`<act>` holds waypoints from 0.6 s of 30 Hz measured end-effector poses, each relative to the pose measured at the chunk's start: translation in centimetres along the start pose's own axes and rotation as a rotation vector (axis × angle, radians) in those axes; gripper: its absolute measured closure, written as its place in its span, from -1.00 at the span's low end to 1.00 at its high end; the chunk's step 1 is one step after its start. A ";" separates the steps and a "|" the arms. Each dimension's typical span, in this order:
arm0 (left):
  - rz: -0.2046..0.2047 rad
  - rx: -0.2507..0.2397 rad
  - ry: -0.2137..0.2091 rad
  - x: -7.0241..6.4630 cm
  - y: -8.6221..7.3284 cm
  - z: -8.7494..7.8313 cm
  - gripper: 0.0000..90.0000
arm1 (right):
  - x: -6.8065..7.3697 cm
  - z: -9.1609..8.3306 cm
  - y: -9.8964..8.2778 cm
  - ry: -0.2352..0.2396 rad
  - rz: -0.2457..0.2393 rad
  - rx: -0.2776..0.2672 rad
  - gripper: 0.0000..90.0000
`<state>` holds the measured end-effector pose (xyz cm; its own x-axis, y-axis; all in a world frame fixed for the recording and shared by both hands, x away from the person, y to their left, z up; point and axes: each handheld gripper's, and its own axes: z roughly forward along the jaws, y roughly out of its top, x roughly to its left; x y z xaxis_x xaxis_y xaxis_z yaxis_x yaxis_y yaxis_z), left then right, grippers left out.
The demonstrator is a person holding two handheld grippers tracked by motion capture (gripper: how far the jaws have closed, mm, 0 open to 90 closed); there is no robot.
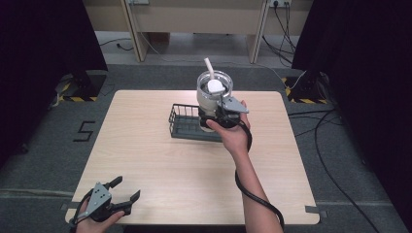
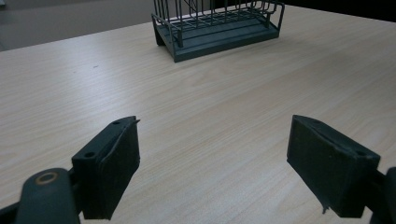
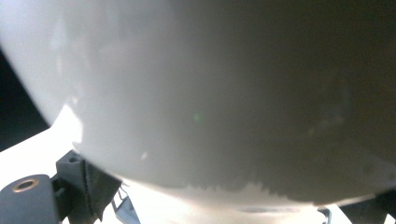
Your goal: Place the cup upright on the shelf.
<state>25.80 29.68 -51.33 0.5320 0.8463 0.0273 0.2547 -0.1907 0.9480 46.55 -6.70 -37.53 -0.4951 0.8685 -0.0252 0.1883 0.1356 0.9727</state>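
The cup [image 1: 214, 92], a white tumbler with a clear lid and a white straw [image 1: 209, 65] rising from it, was held up above the table [image 1: 160, 160], clamped between the jaws of the right gripper [image 1: 217, 114]. In the right gripper view the cup's pale rounded side [image 3: 196, 93] loomed right against the camera, pressing down between the two jaws, whose tips were hidden behind it. The cup hung just over the near right part of the rack [image 1: 187, 122].

The table, a light wood top, lay under both grippers. The rack, a dark wire basket on a flat base, stood on it well ahead of the left jaws and just below and beside the right ones; in the left gripper view it [image 2: 219, 23] sat far out beyond the jaw tips, a little to the left of the gap's middle.

The right hand [image 1: 233, 136] gripped its tool from below the cup. The left gripper [image 1: 125, 190] rested low at the table's near left edge in the left hand [image 1: 94, 218], its jaws spread wide with nothing between them but bare wood.
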 end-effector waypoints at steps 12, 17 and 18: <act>0.000 0.000 0.000 0.0 0.0 0.0 -0.64 | -0.5 1.6 0.8 -0.019 0.010 0.007 -0.77; -0.002 0.000 -0.001 0.0 0.0 0.0 -0.64 | -0.7 2.8 1.2 -0.038 0.009 0.019 -0.77; -0.004 -0.002 -0.001 0.0 0.0 0.0 -0.64 | -0.7 3.0 1.2 -0.038 0.009 0.020 -0.77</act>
<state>25.83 29.70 -51.35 0.5317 0.8466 0.0233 0.2556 -0.1866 0.9486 49.67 -5.74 -37.01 -0.4612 0.8869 -0.0254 0.2100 0.1369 0.9681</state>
